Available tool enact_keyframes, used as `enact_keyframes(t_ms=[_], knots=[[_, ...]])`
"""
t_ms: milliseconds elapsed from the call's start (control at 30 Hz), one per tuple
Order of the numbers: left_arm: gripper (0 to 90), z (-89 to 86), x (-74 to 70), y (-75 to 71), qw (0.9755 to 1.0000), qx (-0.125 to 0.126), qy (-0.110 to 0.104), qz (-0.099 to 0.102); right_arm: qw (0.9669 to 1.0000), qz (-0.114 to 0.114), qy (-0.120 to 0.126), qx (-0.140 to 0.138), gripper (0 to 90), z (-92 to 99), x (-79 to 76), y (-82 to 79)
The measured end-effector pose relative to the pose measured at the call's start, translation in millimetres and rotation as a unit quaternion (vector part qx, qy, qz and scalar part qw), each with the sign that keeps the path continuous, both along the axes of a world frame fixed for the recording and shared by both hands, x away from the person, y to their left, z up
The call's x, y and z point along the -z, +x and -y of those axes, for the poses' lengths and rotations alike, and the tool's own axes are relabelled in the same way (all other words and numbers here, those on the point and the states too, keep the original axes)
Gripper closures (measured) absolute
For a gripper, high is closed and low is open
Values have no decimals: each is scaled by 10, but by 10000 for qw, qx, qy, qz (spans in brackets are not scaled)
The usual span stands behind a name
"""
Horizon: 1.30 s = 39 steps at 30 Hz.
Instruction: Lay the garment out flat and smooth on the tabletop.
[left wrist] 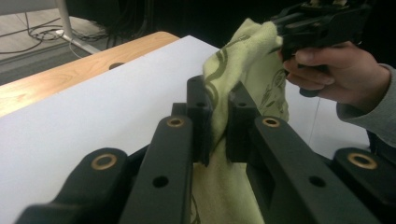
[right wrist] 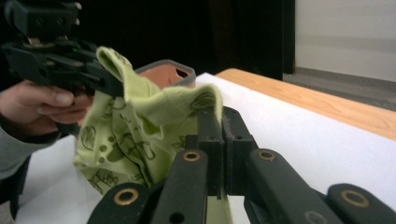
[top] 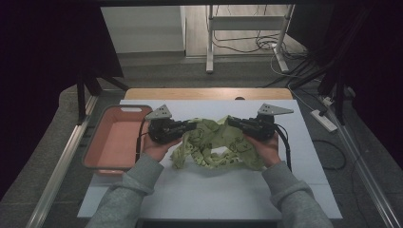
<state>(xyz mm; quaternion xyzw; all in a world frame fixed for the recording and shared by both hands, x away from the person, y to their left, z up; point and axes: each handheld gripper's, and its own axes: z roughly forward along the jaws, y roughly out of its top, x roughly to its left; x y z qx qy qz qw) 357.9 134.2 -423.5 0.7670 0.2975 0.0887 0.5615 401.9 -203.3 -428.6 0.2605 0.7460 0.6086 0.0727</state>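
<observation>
A pale yellow-green cloth point(top: 214, 142) is printed with dark line drawings. Each tool, left point(top: 192, 126) and right point(top: 230, 121), is black with brass-coloured rivets. The counter point(top: 214, 190) is covered in white, with a light wood edge. The tray point(top: 114, 137) is salmon inside, grey-rimmed. Grey sleeves point(top: 128, 199) are worn.

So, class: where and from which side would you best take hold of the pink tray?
Grip the pink tray at its far short wall, by the handle slot. Its long walls look too far apart to span. The left tool is nearest, but is shut on the green cloth; come down from above.
</observation>
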Motion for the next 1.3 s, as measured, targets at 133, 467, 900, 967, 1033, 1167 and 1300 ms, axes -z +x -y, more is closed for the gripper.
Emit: enact_keyframes(t_ms=[133,467,900,967,1033,1167,1300], knots=[[824,-2,-48,-25,9999,26,-89,48,9999,39,119,5,880,8,-62,-29],[822,-65,-86,-27,9992,5,-387,-27,9993,139,345,50,880,25,-178,-101],[822,-152,-150,-44,9986,-71,-531,37,9982,275,525,26,881,63,-299,-169],[822,-160,-172,-55,9984,-73,-549,72,9979,307,564,9,881,68,-328,-185],[822,-165,-190,-66,9983,-69,-565,90,9976,353,591,-10,881,69,-357,-206],[822,-169,-203,-73,9982,-65,-591,97,9974,373,622,-23,881,67,-380,-223],[822,-170,-207,-72,9981,-56,-613,89,9972,375,639,-28,881,69,-387,-227]])
